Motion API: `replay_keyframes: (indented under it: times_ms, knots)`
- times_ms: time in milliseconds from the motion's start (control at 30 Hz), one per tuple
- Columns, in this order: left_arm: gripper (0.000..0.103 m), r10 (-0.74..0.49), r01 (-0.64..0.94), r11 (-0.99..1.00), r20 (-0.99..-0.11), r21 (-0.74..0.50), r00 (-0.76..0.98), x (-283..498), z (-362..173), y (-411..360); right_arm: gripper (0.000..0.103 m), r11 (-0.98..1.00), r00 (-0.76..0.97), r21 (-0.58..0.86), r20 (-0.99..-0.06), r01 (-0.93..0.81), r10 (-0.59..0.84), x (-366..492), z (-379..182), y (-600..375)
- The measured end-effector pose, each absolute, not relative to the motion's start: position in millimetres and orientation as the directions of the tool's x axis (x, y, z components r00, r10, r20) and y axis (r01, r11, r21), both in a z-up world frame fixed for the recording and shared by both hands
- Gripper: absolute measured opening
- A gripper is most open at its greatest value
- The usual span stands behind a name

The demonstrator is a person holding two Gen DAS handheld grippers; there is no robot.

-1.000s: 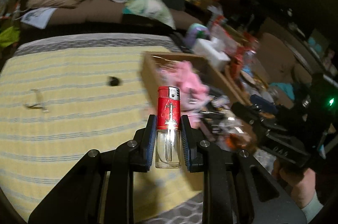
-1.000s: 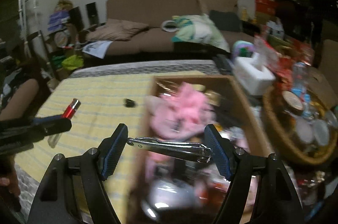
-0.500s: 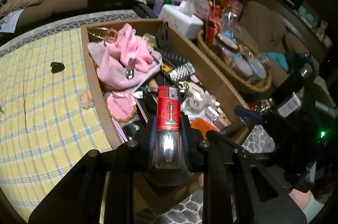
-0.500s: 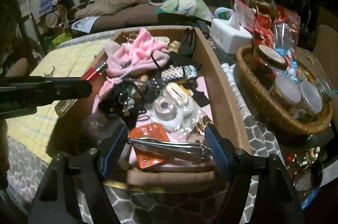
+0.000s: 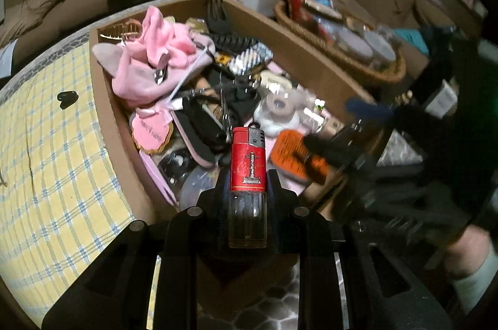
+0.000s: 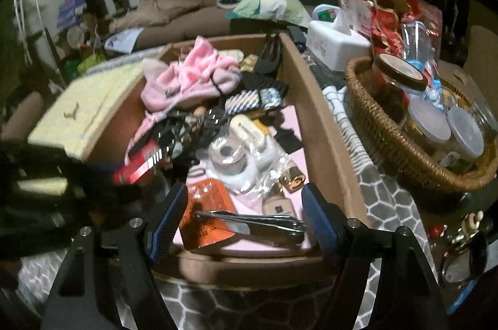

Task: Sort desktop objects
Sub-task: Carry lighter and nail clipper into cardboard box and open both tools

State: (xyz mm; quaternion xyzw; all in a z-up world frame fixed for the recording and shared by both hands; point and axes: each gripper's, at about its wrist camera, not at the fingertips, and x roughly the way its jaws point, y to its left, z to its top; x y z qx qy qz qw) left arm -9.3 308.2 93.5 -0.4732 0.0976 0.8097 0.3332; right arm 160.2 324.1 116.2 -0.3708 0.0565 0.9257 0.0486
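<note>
Lighter (image 5: pixel 248 162) upright, clenched in L jaws, tilted down over box (image 5: pixel 314 62), R jaws spread round nail clippers (image 6: pixel 252 222)

A basket (image 6: pixel 389 140) sits right of the box (image 6: pixel 314 112).

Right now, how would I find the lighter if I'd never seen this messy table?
Look for the big brown cardboard box full of odds and ends, next to the yellow checked cloth. Over its near end, the left hand-held gripper pinches the lighter upright. It is the only thing with a red label, a clear bottom and a metal top.
</note>
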Motion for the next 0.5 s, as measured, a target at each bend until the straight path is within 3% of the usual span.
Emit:
replay_keyframes:
  times_ms: [200,333,500]
  knots:
    - [0.022,0.441,-0.637,-0.755,-0.839,-0.156,-0.317,-8.2,90.5,302.4,0.083,-0.972,-0.768,0.177,-0.641,-0.152,0.003,166.2,137.2,339.3]
    - [0.038,0.440,-0.634,-0.759,-0.835,-0.149,-0.331,-3.9,94.4,301.0,0.083,-0.959,-0.783,0.230,-0.622,-0.167,-0.013,168.2,150.6,345.6]
    - [0.045,0.470,-0.588,-0.786,-0.804,-0.192,-0.364,-3.6,108.7,284.5,0.085,-0.957,-0.788,0.224,-0.616,-0.185,0.008,172.1,163.6,345.2]
